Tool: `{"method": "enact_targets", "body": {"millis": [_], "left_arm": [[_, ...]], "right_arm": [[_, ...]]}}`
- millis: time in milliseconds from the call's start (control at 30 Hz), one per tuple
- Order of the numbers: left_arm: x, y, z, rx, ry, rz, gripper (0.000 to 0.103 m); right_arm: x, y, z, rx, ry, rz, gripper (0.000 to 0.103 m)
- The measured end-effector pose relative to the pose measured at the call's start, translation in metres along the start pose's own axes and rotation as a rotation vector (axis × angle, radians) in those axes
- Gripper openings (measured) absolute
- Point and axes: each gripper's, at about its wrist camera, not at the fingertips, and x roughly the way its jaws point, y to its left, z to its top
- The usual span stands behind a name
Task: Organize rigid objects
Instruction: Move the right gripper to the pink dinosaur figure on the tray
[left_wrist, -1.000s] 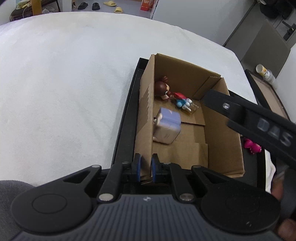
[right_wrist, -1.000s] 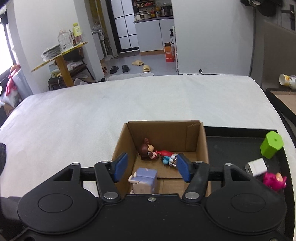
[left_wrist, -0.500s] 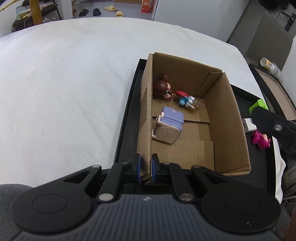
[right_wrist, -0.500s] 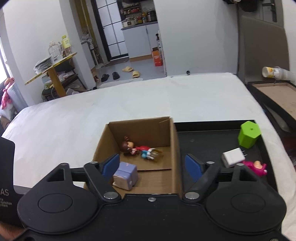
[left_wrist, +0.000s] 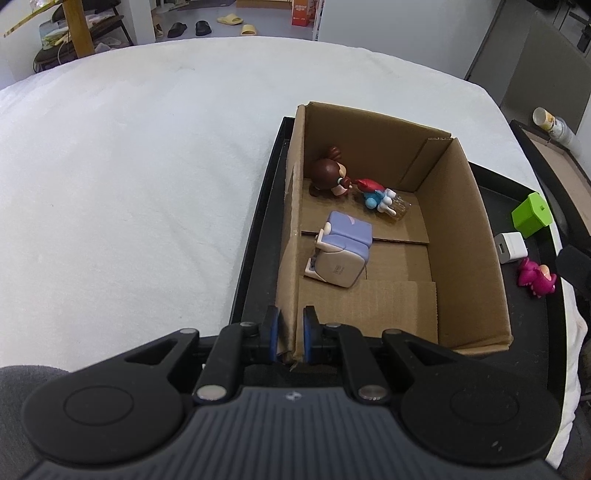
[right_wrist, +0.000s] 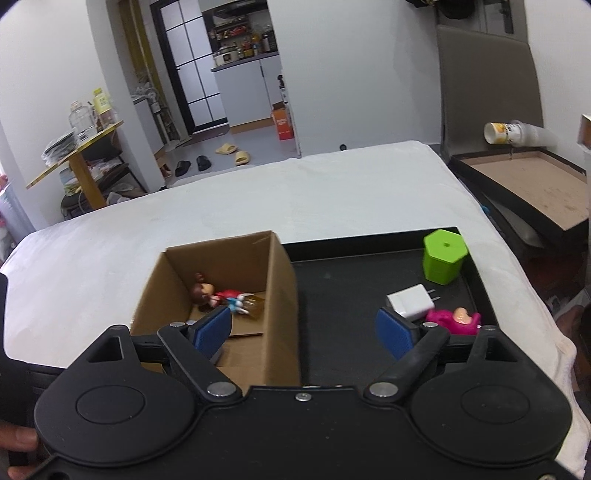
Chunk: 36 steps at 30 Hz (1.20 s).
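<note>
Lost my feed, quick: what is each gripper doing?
Left gripper: shut on the cardboard box wall.
Right gripper: jaws opening, holding nothing.

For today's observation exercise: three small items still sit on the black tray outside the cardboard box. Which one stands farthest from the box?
The green hexagonal container, in the tray's far corner. The white charger and pink toy lie closer.

In the right wrist view, a blue finger pad (right_wrist: 212, 328) hides most of the purple toy in the cardboard box (right_wrist: 284, 310), whose near wall looks blurry; the cup (right_wrist: 517, 133) writing is too small to read
</note>
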Motion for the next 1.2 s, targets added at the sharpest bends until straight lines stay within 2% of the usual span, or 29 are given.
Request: {"method": "enact_targets", "body": {"millis": [233, 600, 1000, 1200], "left_arm": [[0.003, -0.003, 0.0, 0.017, -0.002, 0.022, 0.011], [0.003, -0.003, 0.001, 0.011, 0.006, 0.037, 0.008], [0.006, -0.006, 0.003, -0.011, 0.014, 0.068, 0.008], [0.005, -0.006, 0.004, -0.02, 0.018, 0.073, 0.008]], "right_arm": [[0.005, -0.029, -0.004, 0.034, 0.007, -0.032, 0.085], [0.032, -0.084, -0.009, 0.002, 0.048, -0.123, 0.085], [0.075, -0.114, -0.001, -0.109, 0.098, -0.061, 0.085], [0.093, -0.124, -0.005, -0.116, 0.106, -0.067, 0.084]]}}
